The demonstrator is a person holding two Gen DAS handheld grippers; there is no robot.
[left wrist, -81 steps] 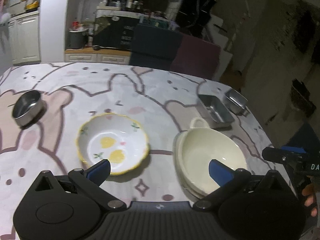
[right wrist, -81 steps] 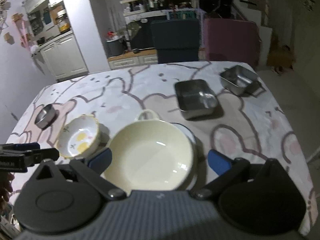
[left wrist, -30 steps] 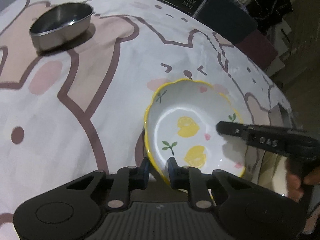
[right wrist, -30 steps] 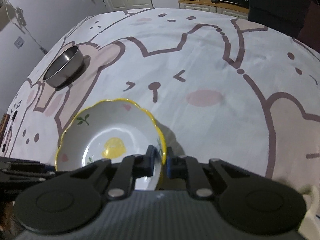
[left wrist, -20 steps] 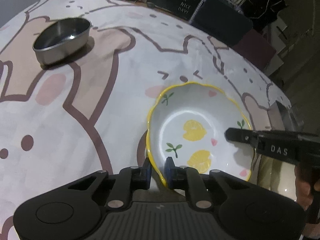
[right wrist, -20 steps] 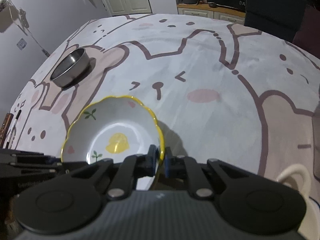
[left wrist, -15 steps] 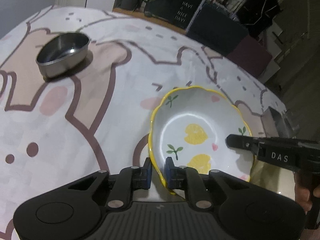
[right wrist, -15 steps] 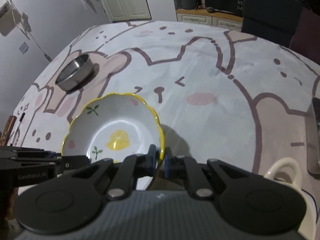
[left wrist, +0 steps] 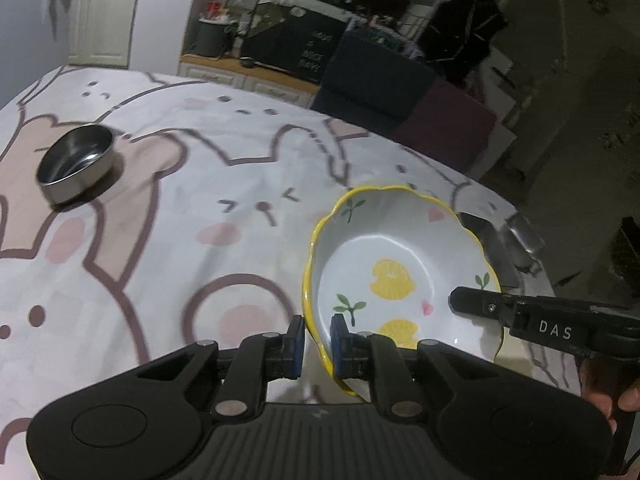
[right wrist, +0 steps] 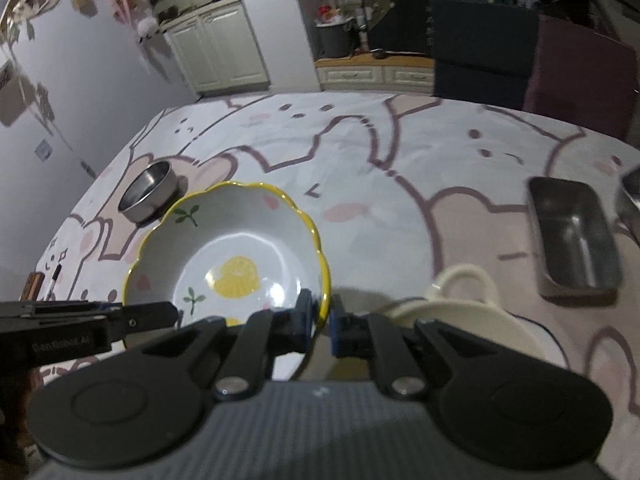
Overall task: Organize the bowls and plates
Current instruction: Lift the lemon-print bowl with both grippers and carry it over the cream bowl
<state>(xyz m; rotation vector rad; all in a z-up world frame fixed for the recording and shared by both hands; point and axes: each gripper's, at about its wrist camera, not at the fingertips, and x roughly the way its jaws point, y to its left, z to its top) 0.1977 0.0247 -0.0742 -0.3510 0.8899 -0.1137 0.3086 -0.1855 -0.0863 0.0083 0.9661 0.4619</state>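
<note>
I have the lemon bowl pinched by its yellow scalloped rim from two sides. My left tongs are narrowed onto the near edge of the rim, one blue pad outside the wall and one inside. My right tongs clamp the opposite edge the same way. In the left wrist view the right tool reaches in across the bowl from the right; in the right wrist view the left tool comes in from the left. The bowl is tilted and has nothing in it, only painted lemons, green sprigs and small pink hearts on its white inside.

On the tabletop, over a cloth printed with pink and brown cartoon shapes, a round steel bowl stands well apart at the far left, with nothing in it. Just beside my right tongs sits a cream bowl with a loop handle; I cannot see its inside. Farther right stands a rectangular steel tray, bare inside, with the edge of a second steel container beyond it.
</note>
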